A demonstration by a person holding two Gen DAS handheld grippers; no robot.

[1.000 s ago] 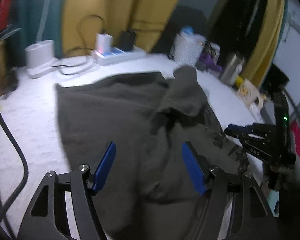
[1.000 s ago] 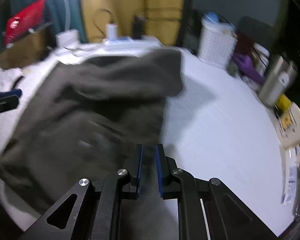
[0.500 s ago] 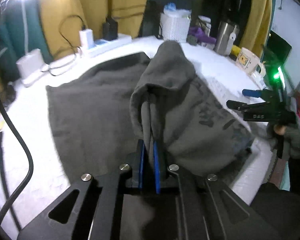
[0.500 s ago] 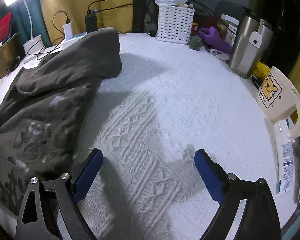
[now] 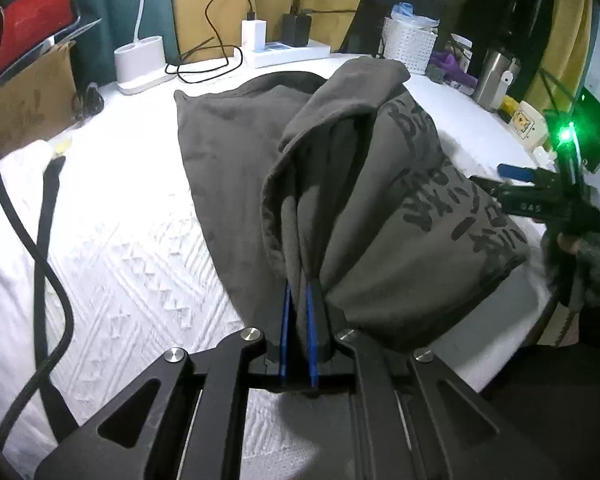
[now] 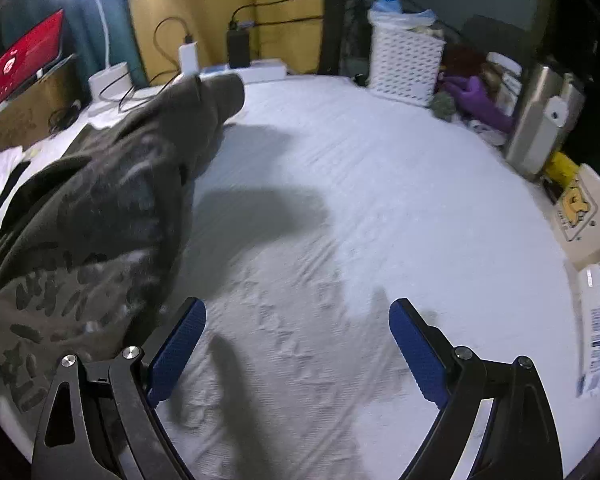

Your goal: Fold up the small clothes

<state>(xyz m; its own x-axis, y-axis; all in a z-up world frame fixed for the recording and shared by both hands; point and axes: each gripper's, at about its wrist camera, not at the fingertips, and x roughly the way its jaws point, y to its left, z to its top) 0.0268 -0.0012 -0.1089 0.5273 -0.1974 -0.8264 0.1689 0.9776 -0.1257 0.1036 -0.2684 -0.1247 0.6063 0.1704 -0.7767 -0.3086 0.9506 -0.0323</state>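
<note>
While the white basket (image 6: 406,66) holds something pale, the left gripper (image 5: 298,320) jaws clench the grey garment (image 5: 380,200); the right gripper (image 6: 296,352) jaws stand released beside it.

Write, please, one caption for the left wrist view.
Left hand-held gripper shut on a bunched grey garment over the white tablecloth.

Bed cover (image 6: 340,200) centre lies free; garment (image 6: 100,208) blocks left side; basket (image 6: 406,66), flask (image 6: 540,128), mug (image 6: 584,216) line the far and right edges.

Garment (image 5: 236,152) on tablecloth (image 5: 120,240), basket (image 5: 410,46) behind
</note>
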